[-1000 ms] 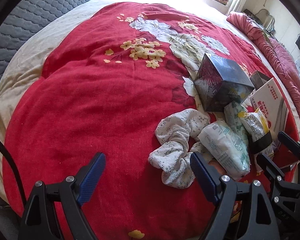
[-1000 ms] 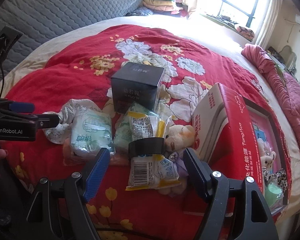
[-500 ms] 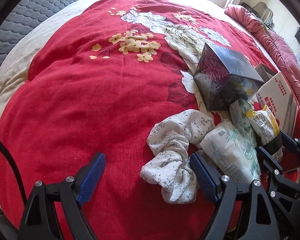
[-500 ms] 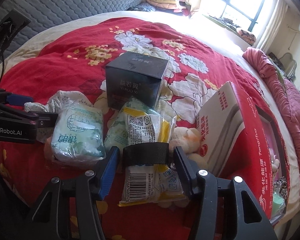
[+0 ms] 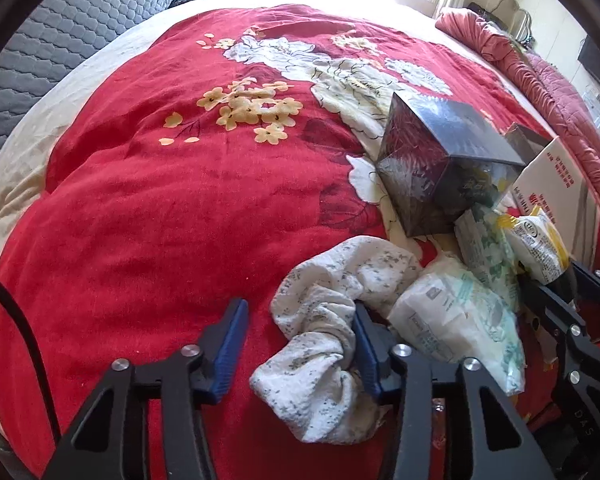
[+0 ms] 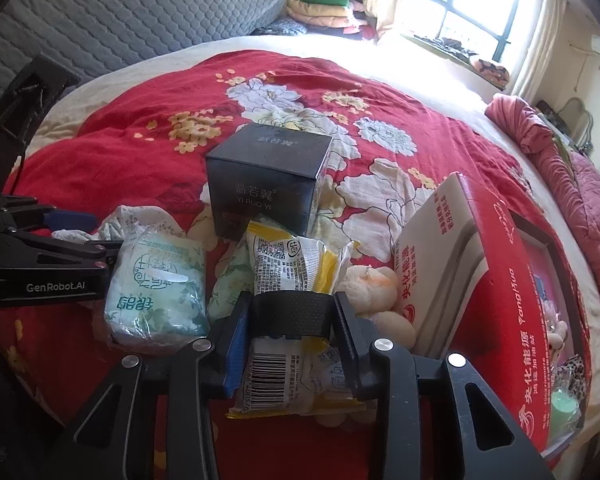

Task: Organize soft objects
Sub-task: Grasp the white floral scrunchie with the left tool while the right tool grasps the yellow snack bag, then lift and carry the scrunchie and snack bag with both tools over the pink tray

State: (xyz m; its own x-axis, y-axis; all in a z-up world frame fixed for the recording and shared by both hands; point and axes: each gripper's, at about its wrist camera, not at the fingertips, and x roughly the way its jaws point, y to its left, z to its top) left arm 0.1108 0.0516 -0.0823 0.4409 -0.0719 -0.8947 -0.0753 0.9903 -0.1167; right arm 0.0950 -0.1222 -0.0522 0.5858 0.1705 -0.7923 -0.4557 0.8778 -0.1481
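in the lower middle of the left wrist view we see our left gripper [image 5: 296, 344], jaws just closing, with the white floral scrunchie [image 5: 332, 332] between its fingers; the right finger presses the cloth, the left stands apart. in the lower middle of the right wrist view our right gripper [image 6: 290, 320], jaws also just closing, is clenched on the black band [image 6: 292, 314] around the yellow snack packet [image 6: 296, 264] on the red bed cover [image 6: 132, 136].

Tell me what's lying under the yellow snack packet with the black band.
A cream plush toy pokes out beside the yellow snack packet, and a green-patterned pack shows at its other edge. Whatever lies directly beneath is covered.
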